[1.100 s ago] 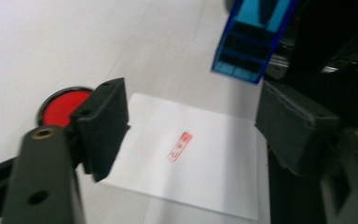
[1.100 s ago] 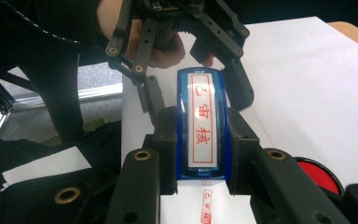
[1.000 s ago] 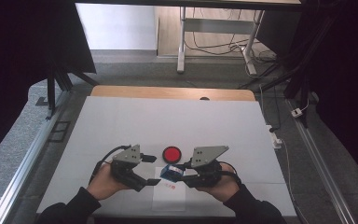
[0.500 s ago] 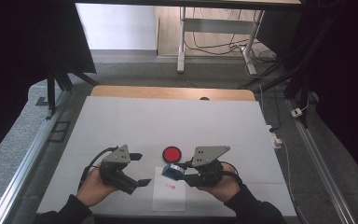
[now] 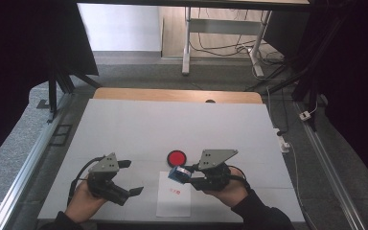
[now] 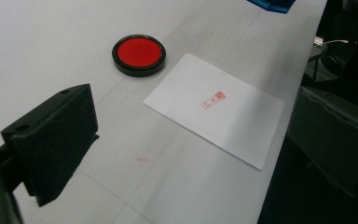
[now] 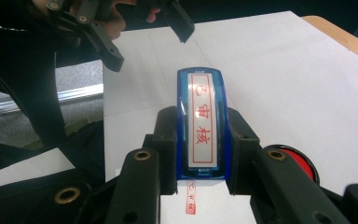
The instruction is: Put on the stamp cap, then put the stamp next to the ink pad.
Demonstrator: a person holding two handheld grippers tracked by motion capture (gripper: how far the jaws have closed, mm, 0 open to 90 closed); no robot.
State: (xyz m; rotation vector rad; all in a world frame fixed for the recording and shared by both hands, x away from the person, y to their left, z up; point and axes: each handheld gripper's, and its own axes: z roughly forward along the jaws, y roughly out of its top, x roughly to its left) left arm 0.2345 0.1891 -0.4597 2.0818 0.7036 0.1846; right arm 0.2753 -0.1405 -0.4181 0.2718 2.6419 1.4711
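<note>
Standing near the lower middle of the high view: a round red ink pad (image 5: 177,157), and just below it a sheet of paper (image 5: 174,203) lying flat, posing no barrier. Hovering over the sheet's upper edge, a blue stamp (image 5: 176,174) clamped in the right gripper (image 5: 187,173), blocking the way between pad and sheet from the right. Sitting well apart at lower left, the left gripper (image 5: 133,177), jaws just having been opening with nothing between them. Leaving a passable gap between the left gripper and the sheet. Stretching bare across the whole upper half, the white table (image 5: 172,124).
</note>
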